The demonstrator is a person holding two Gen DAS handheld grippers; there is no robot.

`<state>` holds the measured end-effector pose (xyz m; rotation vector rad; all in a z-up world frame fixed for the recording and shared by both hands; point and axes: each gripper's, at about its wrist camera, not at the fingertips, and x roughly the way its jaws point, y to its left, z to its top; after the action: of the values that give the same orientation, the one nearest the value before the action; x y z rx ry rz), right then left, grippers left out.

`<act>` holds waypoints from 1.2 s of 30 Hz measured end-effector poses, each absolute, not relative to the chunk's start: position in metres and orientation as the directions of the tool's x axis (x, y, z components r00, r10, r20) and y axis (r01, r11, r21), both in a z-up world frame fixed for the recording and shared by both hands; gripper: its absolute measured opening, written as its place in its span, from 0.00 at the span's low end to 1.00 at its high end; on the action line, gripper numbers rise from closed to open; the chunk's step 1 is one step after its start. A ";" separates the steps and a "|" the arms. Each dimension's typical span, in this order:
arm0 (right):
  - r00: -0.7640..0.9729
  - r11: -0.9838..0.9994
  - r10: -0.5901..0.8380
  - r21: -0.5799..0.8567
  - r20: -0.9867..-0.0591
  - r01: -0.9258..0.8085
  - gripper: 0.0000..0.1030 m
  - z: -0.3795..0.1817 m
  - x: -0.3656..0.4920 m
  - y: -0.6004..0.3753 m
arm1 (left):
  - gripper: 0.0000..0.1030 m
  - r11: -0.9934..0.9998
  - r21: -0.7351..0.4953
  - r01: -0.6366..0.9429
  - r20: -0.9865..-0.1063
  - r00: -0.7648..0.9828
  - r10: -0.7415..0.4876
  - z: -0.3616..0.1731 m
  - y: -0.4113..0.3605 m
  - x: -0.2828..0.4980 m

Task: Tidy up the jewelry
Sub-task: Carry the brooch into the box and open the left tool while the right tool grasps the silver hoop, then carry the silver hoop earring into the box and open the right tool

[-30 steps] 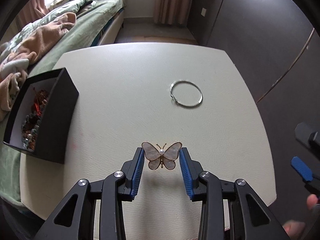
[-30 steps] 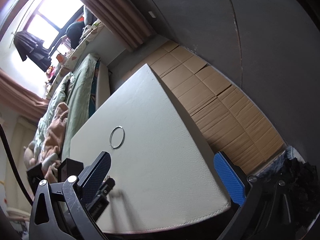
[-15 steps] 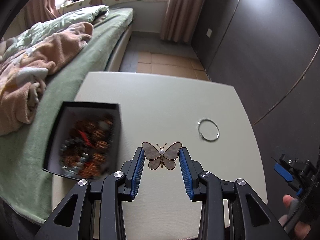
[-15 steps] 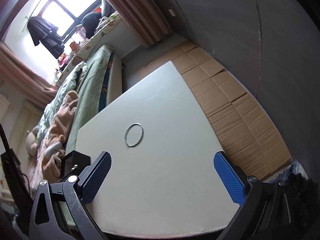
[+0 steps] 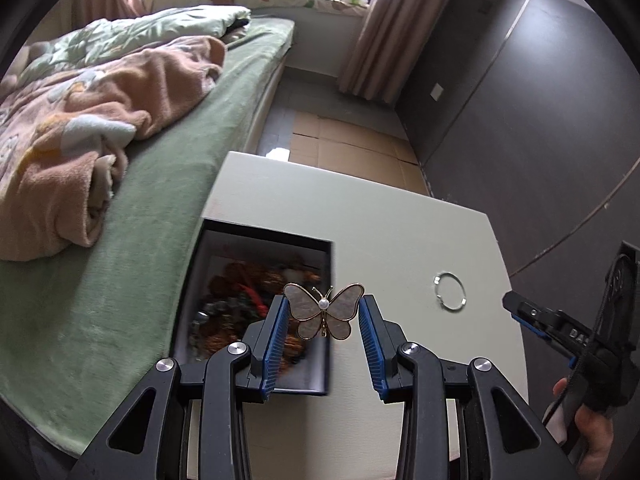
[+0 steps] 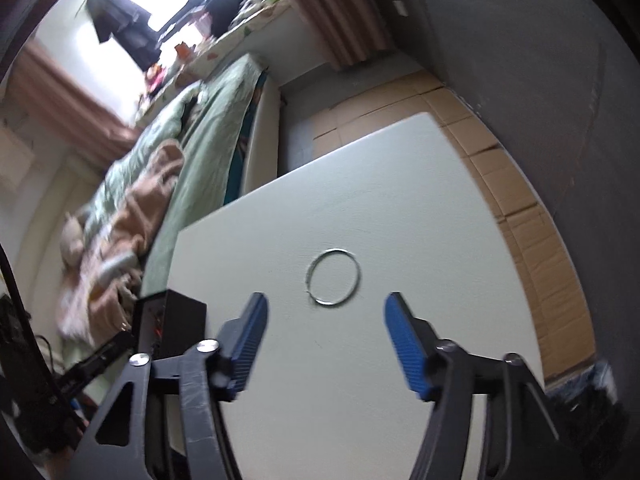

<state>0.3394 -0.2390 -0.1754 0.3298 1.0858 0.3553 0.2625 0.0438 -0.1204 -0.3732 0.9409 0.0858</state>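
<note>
Left wrist view: left hand-held gripper (image 5: pixel 324 316) pinches a butterfly brooch (image 5: pixel 324 311) by its wing edges between the blue pads (image 5: pixel 276 340), pearl at centre, gold outline, wings spread flat toward the camera. The brooch hangs above the right edge of an open black jewelry box (image 5: pixel 262 240) that sits on the white counter (image 5: pixel 392 224) near its left side, next to the bed. Box is full of mixed beaded pieces, red and brown, too blurred to tell apart. A silver bangle (image 5: pixel 450 292) lies flat on the counter to the right of the box, well apart from it. Far right, the right hand-held gripper (image 5: pixel 536 318) shows in profile above the counter edge, with the person's hand (image 5: pixel 592 436) on its handle. Green bed (image 5: pixel 160 208) with a crumpled peach blanket (image 5: pixel 100 120) runs along the left. Right wrist view: right hand-held gripper (image 6: pixel 325 316) is wide open, holding nothing, blue pads either side of the gap; the bangle (image 6: pixel 334 276) lies on the counter (image 6: pixel 420 208) just ahead of the fingertips, not touched. Box (image 6: pixel 172 324) sits at the left, partly behind the left finger. Cardboard sheets (image 6: pixel 520 208) cover the floor past the counter.
</note>
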 end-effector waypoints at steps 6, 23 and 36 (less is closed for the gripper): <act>0.359 0.925 0.367 0.297 -0.859 -0.236 0.39 -0.181 0.361 -0.197 | 0.37 0.927 -0.275 -0.256 -0.812 0.577 -0.082 -0.128 0.064 0.264; 0.230 0.903 0.175 0.063 -0.957 -0.424 0.14 -0.225 0.380 -0.144 | 0.37 0.901 -0.310 -0.303 -0.821 0.563 -0.094 -0.144 0.093 0.266; 0.324 0.911 0.251 0.109 -0.912 -0.399 0.03 -0.188 0.361 -0.166 | 0.41 0.893 -0.357 -0.272 -0.817 0.554 -0.158 -0.139 0.090 0.270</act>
<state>0.3607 -0.1664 -0.1879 -0.1448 1.1660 0.4280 0.2702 0.0901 -0.1390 -0.4808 0.9913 0.0708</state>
